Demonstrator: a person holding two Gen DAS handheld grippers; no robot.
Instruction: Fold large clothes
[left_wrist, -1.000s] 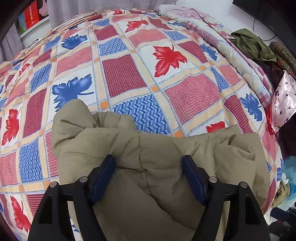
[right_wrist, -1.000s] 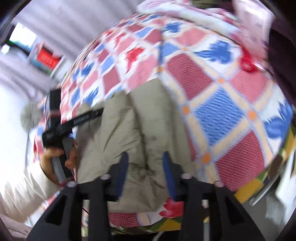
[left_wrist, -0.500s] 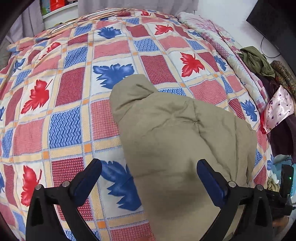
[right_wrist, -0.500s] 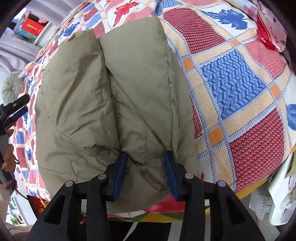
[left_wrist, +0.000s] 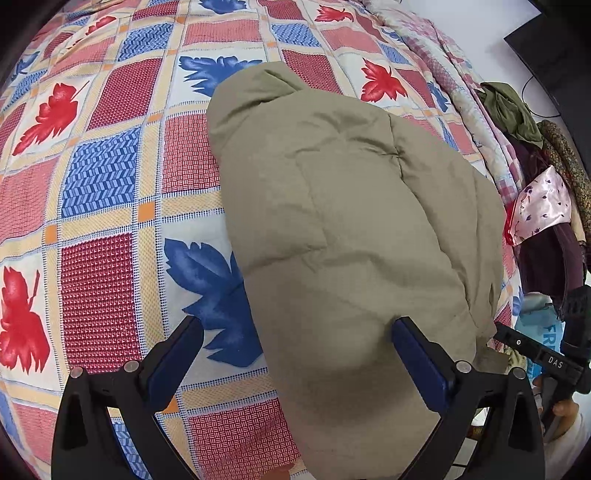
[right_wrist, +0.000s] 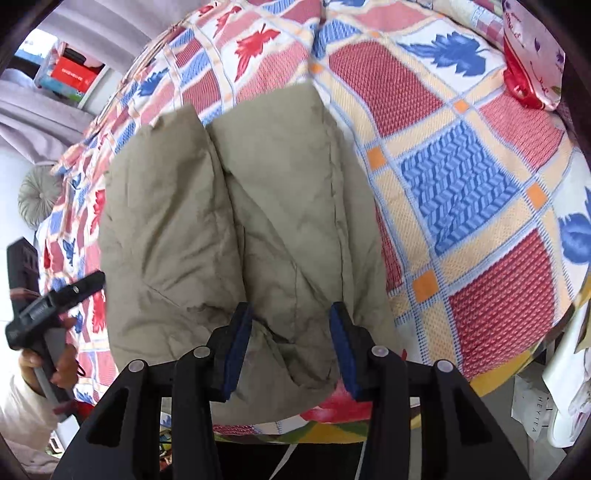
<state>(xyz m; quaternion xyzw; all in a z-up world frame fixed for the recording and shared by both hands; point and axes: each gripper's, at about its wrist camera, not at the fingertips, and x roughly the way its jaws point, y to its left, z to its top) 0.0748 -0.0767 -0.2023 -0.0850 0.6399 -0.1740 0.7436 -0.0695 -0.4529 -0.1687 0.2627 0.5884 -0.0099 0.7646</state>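
Note:
A padded khaki jacket (left_wrist: 351, 236) lies folded into a thick bundle on the patterned bedspread (left_wrist: 103, 177). My left gripper (left_wrist: 295, 354) is wide open above the bundle's near left edge, holding nothing. In the right wrist view the jacket (right_wrist: 258, 221) shows two folded lobes side by side. My right gripper (right_wrist: 291, 347) has its jaws partly closed, pinching a fold of the jacket at its near edge. The left gripper also shows at the left of the right wrist view (right_wrist: 55, 299).
A pile of other clothes (left_wrist: 535, 155) and a pink satin piece (left_wrist: 539, 206) lie along the bed's right side. The bed's front edge (right_wrist: 369, 428) is just below my right gripper. A round grey cushion (right_wrist: 37, 199) sits at far left.
My left gripper let go of the jacket, opened wide and drew back left. The jacket now lies flatter. My right gripper kept its pinch on the near fold.

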